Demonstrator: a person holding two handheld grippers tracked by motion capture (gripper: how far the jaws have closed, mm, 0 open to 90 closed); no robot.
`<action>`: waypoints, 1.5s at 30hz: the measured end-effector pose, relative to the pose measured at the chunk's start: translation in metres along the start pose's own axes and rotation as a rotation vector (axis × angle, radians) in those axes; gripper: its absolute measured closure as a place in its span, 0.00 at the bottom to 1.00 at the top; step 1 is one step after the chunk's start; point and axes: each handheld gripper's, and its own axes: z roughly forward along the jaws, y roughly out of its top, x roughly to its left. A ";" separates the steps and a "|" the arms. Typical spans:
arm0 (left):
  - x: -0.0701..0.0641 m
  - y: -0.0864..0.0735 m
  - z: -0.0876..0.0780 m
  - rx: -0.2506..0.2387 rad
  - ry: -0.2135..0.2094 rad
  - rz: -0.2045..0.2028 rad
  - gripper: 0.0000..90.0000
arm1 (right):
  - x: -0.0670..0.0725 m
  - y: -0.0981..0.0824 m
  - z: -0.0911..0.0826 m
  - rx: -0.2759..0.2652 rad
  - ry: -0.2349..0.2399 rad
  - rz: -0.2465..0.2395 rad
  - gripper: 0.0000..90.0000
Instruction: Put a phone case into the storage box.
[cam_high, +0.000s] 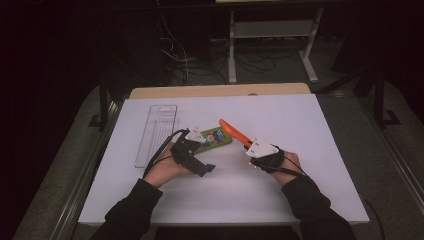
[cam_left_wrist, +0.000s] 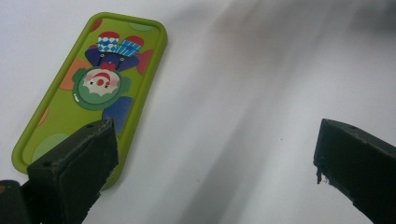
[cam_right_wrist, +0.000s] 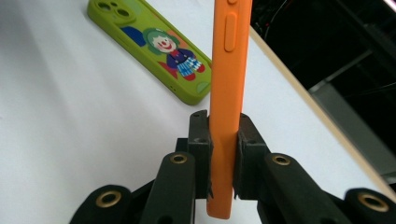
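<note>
Jaws, right: clamped on the orange phone case (cam_right_wrist: 227, 93), my pads pressing its two flat faces near one end
Jaws, left: wide apart with bare white tabletop between them and nothing in their grasp
Right gripper (cam_high: 248, 145): I see it right of centre on the table in the high view, with the orange case running up and to the left from it, lifted off the surface at a slant
Orange case: in the right gripper view it stands on edge between my jaws, its side button facing the camera, most of its length reaching past the pads
Left gripper (cam_high: 210, 168): I hold it low over the table, left of centre, just in front of the green case
Green phone case (cam_left_wrist: 93, 88): it lies flat on the white table (cam_high: 310, 125), clown picture up; in the left gripper view one end of it sits behind my left-hand jaw, whether touching I cannot tell
Clear plastic tray (cam_high: 156, 134): it rests near the table's left edge, beside the green case and apart from both grippers
</note>
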 end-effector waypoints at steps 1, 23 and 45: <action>0.000 0.000 0.000 -0.002 0.001 -0.001 0.00 | -0.002 0.000 0.000 -0.003 0.017 0.011 0.87; 0.002 0.000 -0.001 -0.022 -0.012 -0.014 0.01 | -0.023 -0.006 0.001 -0.014 0.201 0.359 0.87; 0.011 0.014 -0.012 -0.174 -0.038 -0.132 0.00 | -0.030 -0.009 -0.001 -0.039 0.267 0.521 0.88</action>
